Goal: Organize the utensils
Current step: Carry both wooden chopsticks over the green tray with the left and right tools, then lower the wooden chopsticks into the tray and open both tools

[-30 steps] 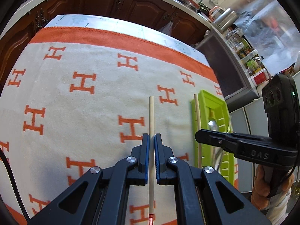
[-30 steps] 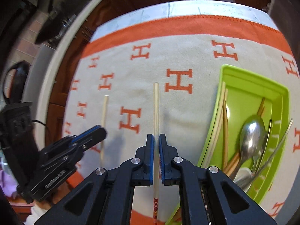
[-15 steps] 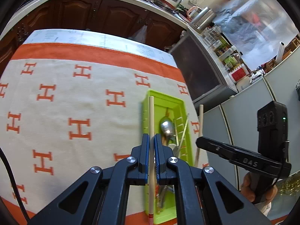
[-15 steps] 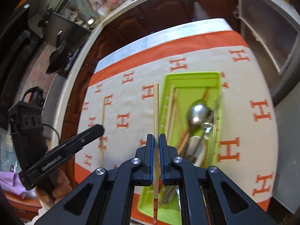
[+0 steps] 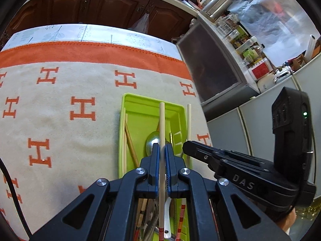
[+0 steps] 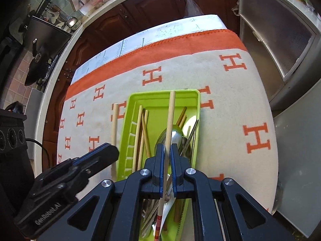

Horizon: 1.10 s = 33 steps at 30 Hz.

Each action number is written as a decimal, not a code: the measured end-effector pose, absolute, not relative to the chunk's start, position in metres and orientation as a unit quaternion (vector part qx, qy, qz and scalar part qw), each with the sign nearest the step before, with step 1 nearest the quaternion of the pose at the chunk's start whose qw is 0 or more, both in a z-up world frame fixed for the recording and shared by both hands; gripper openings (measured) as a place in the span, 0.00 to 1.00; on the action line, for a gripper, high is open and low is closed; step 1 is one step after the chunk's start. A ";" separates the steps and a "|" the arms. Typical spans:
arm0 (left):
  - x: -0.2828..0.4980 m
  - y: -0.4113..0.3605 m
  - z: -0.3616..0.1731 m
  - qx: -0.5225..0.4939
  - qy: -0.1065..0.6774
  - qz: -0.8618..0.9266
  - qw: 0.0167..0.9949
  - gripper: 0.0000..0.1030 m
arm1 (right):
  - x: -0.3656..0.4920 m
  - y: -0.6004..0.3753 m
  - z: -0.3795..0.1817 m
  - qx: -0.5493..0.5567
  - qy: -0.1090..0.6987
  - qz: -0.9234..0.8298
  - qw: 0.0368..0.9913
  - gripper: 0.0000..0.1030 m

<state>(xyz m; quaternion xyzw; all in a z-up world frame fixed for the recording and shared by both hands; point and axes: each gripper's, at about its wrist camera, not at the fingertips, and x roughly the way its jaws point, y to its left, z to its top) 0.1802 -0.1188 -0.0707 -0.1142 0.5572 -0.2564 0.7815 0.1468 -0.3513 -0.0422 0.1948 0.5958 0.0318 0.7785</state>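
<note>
Now both grippers, the left gripper (image 5: 162,150) and the right gripper (image 6: 167,150) each clamped on a chopstick (image 5: 162,124), have swung from over the blanket (image 5: 60,124) to above the green tray (image 5: 140,108), so releasing looks next.

Cream blanket (image 5: 66,132) patterned with orange H letters, floral tablecloth (image 5: 96,35) beneath, dark wood cabinets (image 5: 112,6), steel kettle (image 5: 217,5), possibly condiment bottles (image 5: 245,49)

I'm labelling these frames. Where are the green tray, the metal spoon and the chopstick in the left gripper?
green tray (image 5: 140,108): left wrist view, bare floor.
metal spoon (image 6: 176,135): right wrist view, bowl.
chopstick in the left gripper (image 5: 162,124): left wrist view, shaft.
</note>
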 end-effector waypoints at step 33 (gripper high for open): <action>0.097 -0.045 -0.033 0.021 0.470 -0.173 0.866 0.86 | 0.053 -0.294 -0.031 0.176 0.559 0.023 0.810 0.34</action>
